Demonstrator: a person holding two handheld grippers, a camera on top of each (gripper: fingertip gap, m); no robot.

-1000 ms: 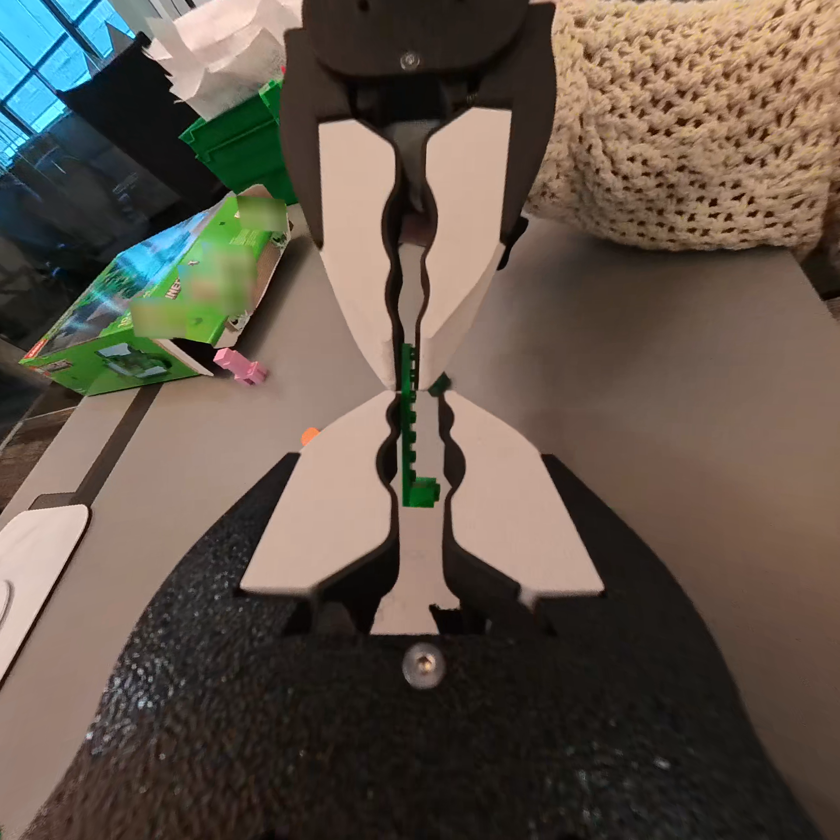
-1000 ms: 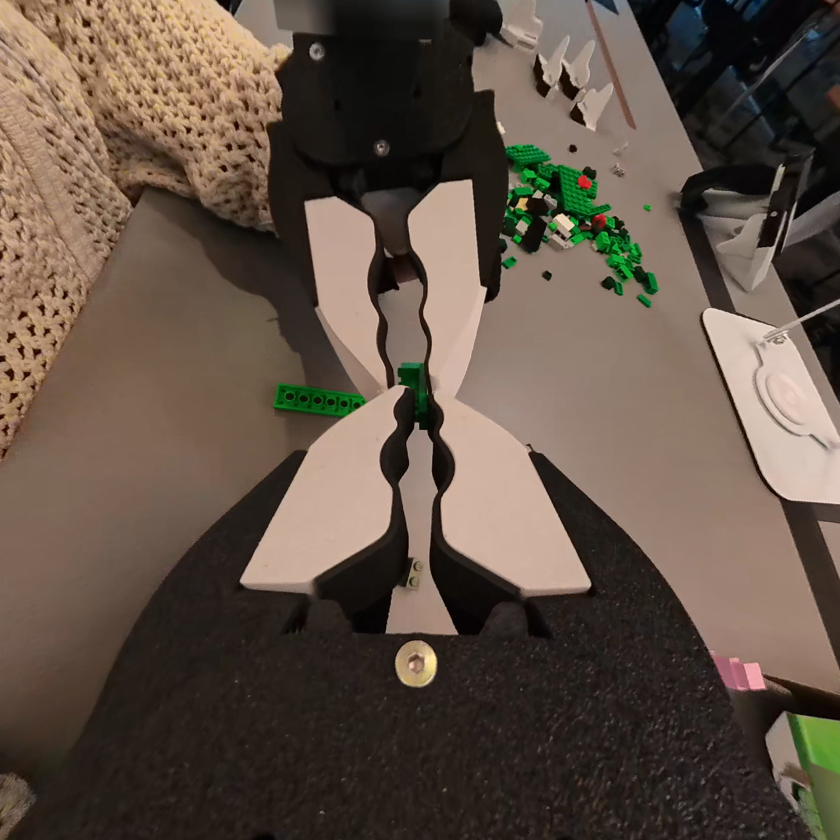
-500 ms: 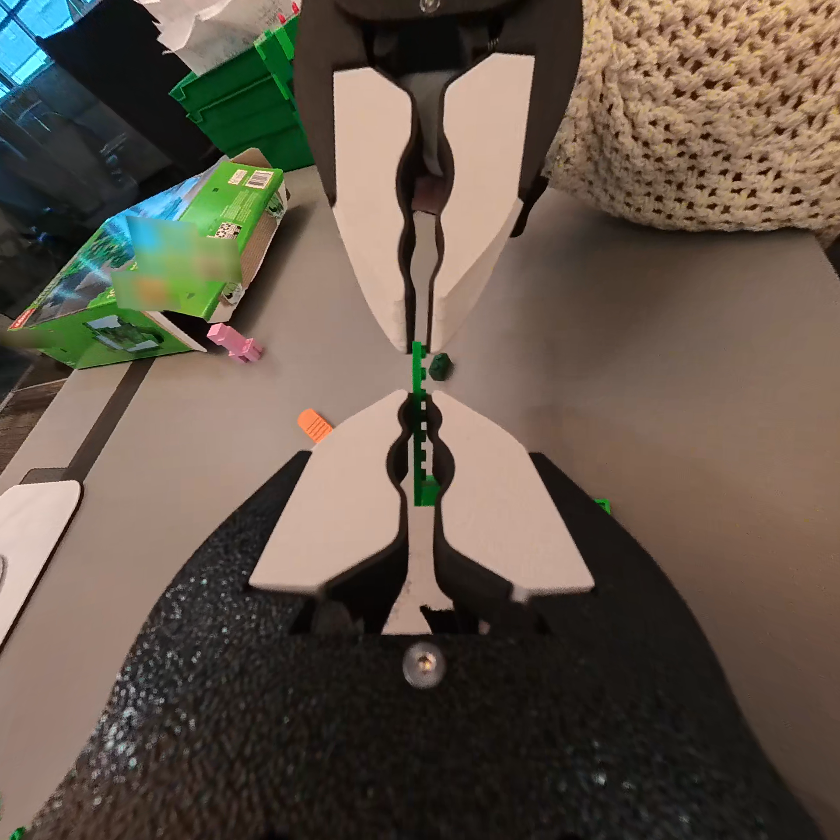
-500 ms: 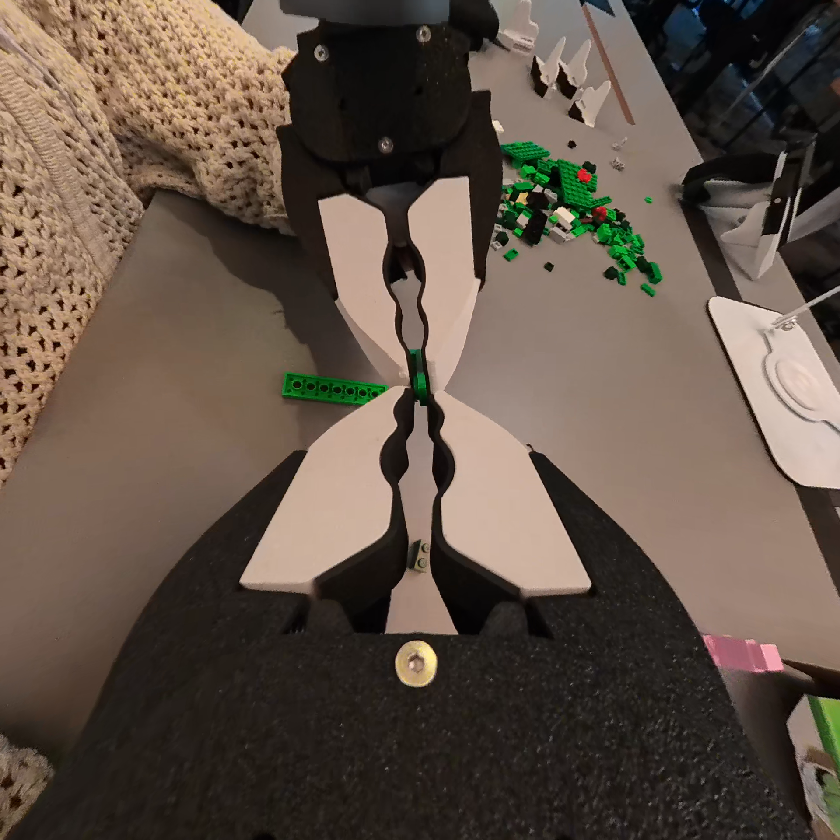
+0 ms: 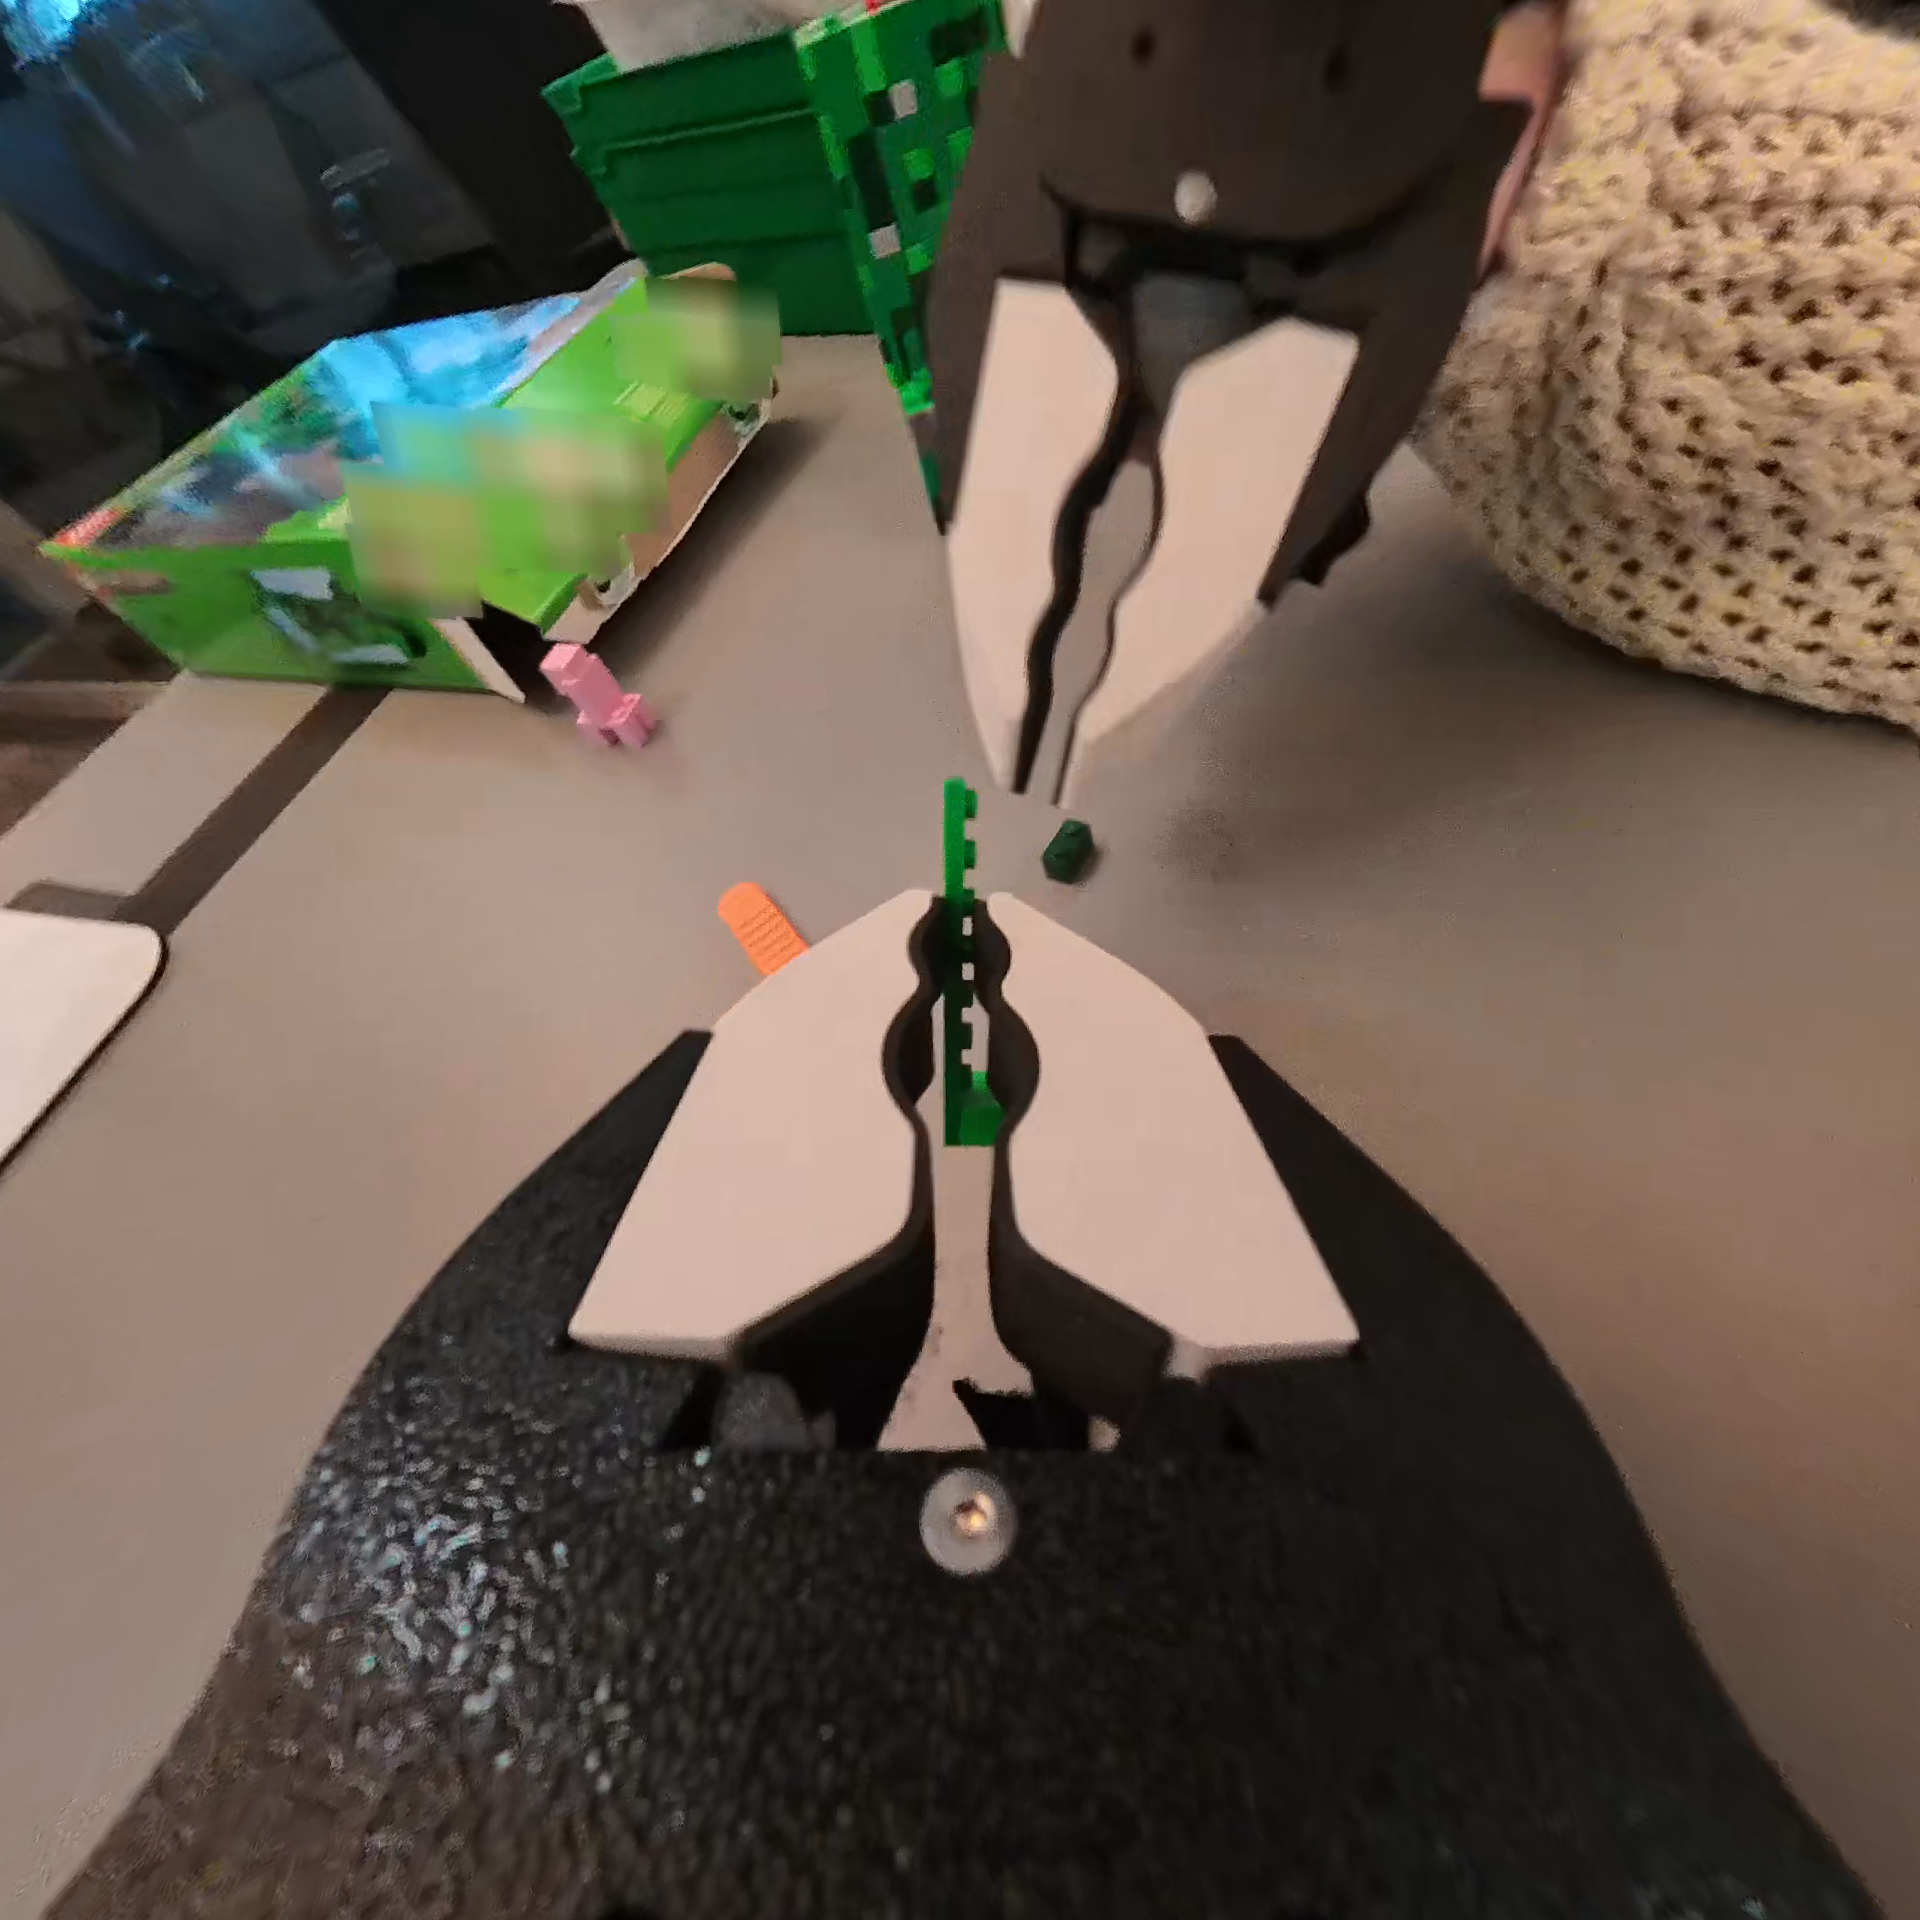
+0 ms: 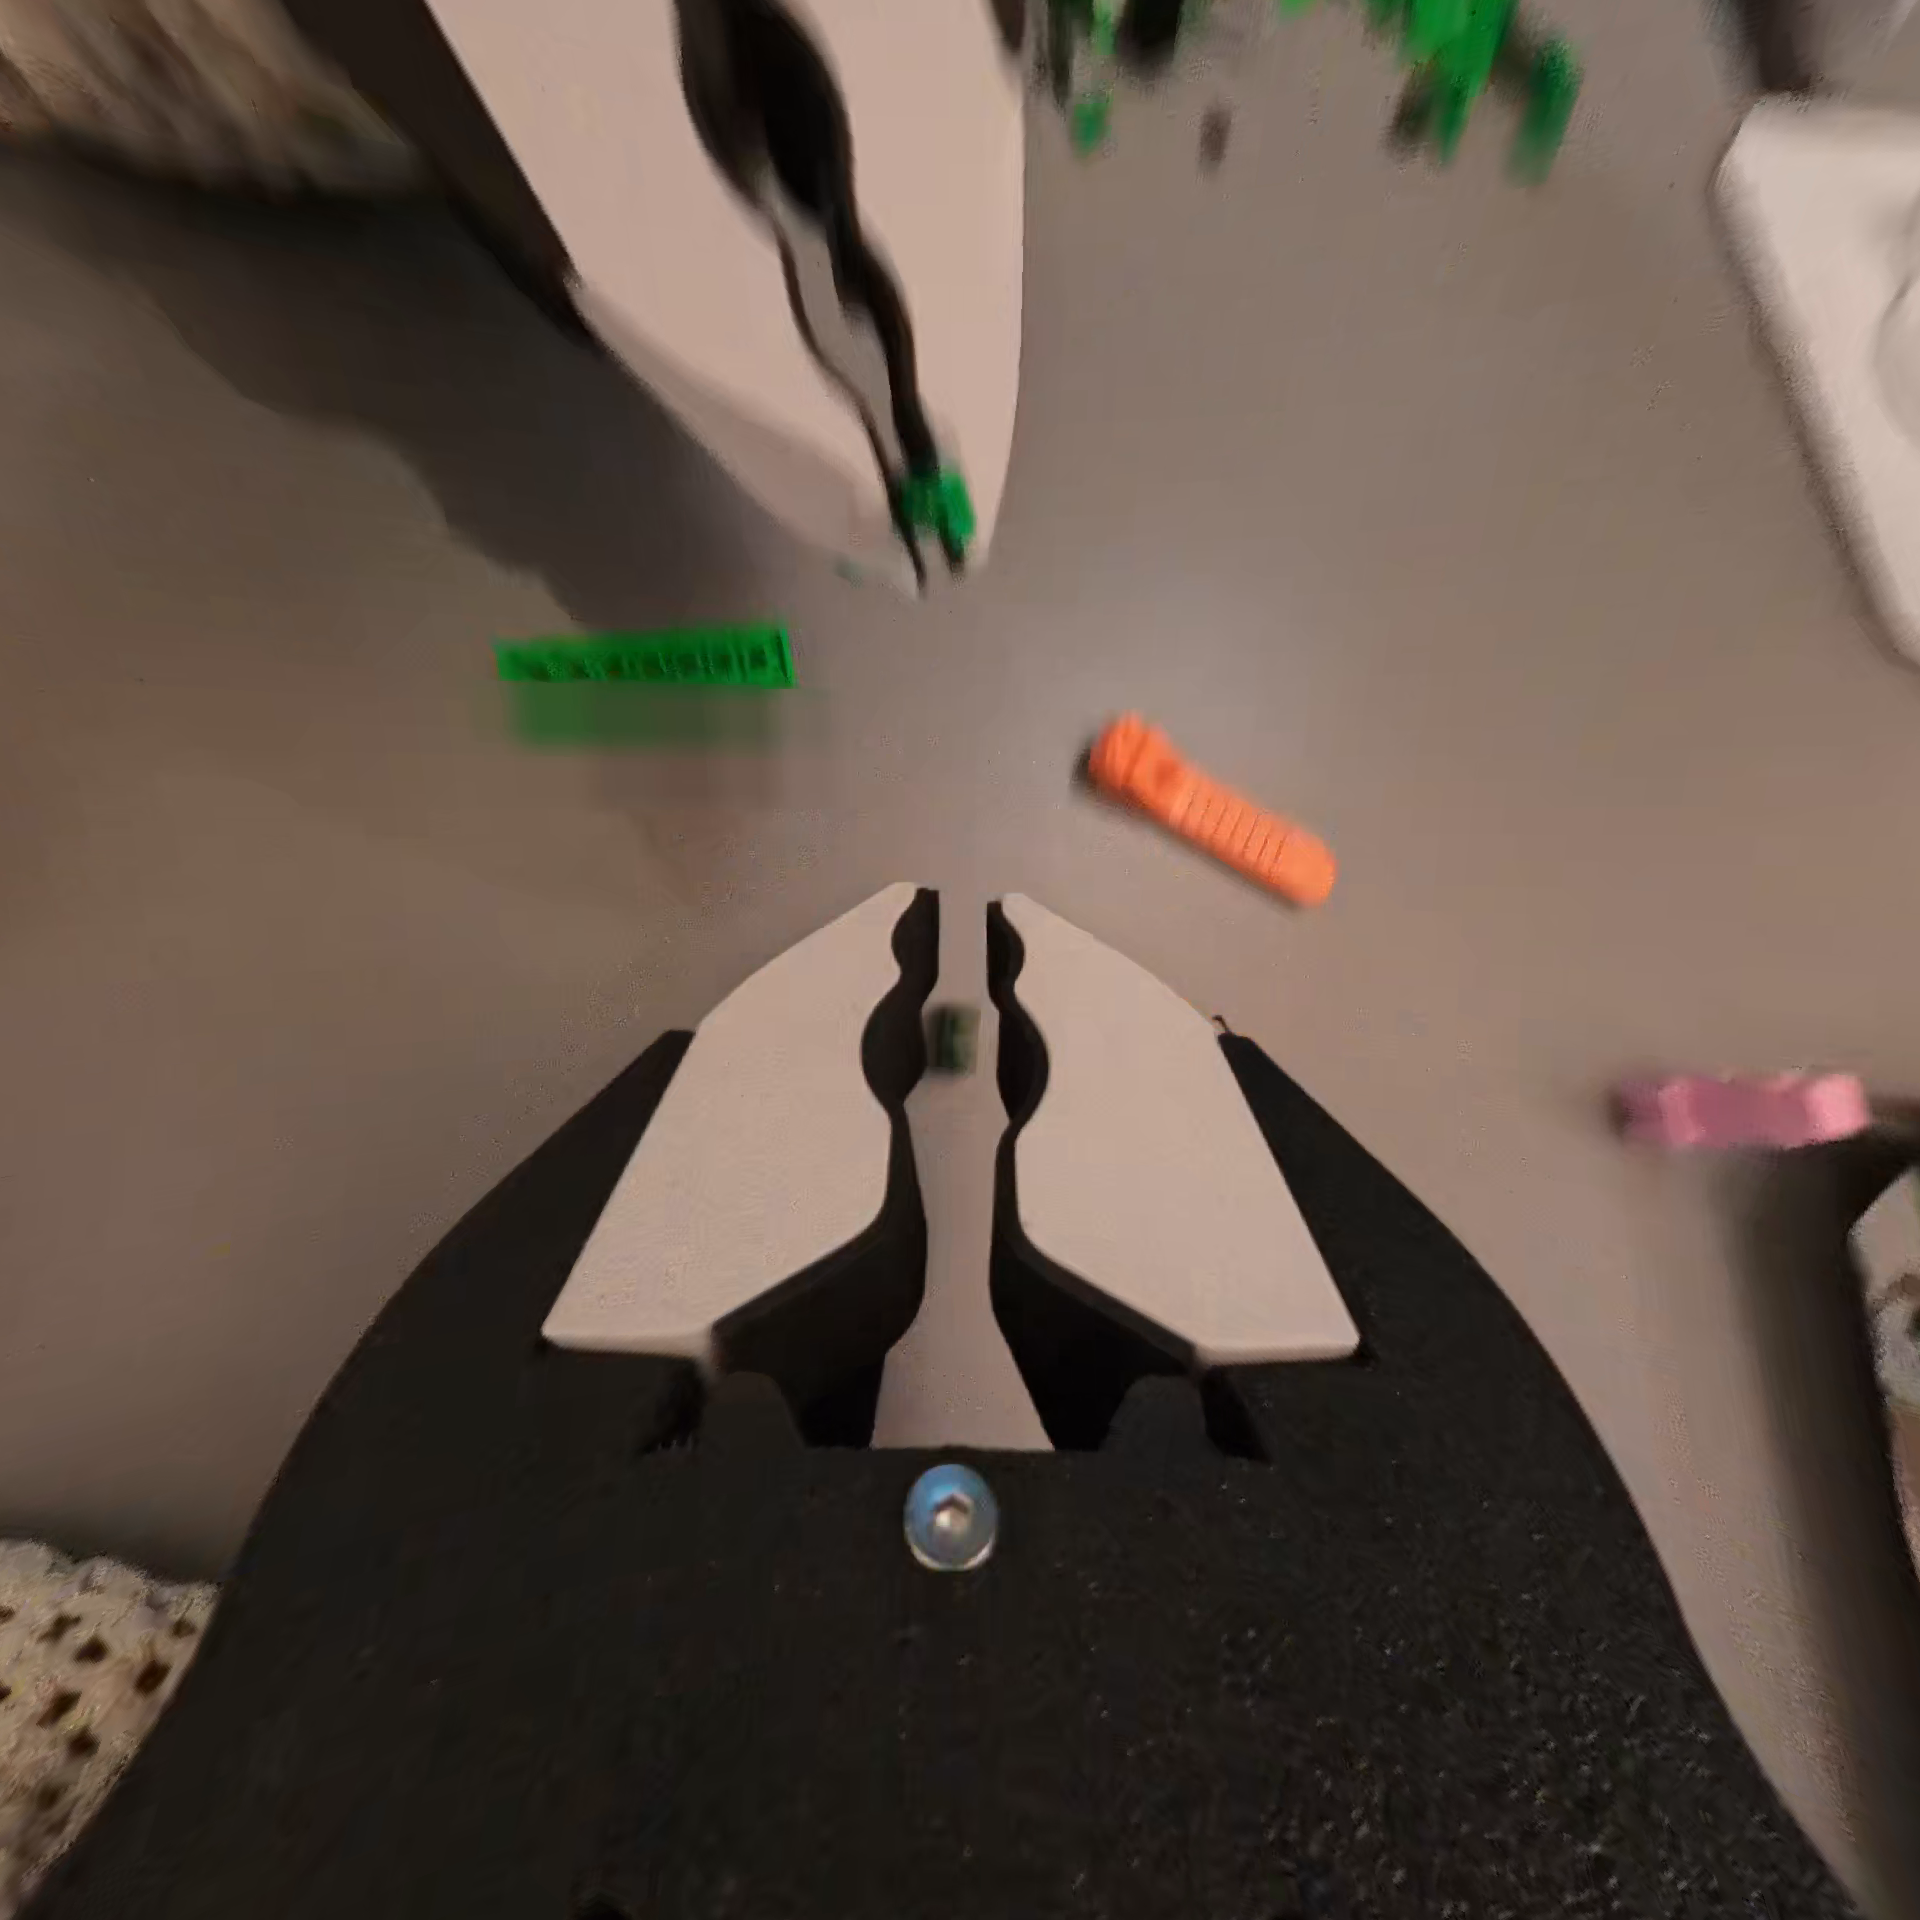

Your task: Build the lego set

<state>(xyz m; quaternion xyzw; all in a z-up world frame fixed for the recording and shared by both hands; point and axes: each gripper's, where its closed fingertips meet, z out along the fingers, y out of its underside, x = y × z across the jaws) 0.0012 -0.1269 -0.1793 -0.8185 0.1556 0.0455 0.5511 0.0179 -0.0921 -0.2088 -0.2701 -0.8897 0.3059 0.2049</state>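
A green plate (image 5: 957, 966) is pinched edge-on in the left gripper (image 5: 961, 906), while the right gripper (image 6: 962, 902), slightly parted and empty, hangs over a dark brick (image 6: 952, 1037) on the table (image 6: 312, 935), which may be knocked aside unless descent is centred.

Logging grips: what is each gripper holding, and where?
Left gripper pinches the green plate by its flat faces, one end sticking out. Right gripper holds nothing.
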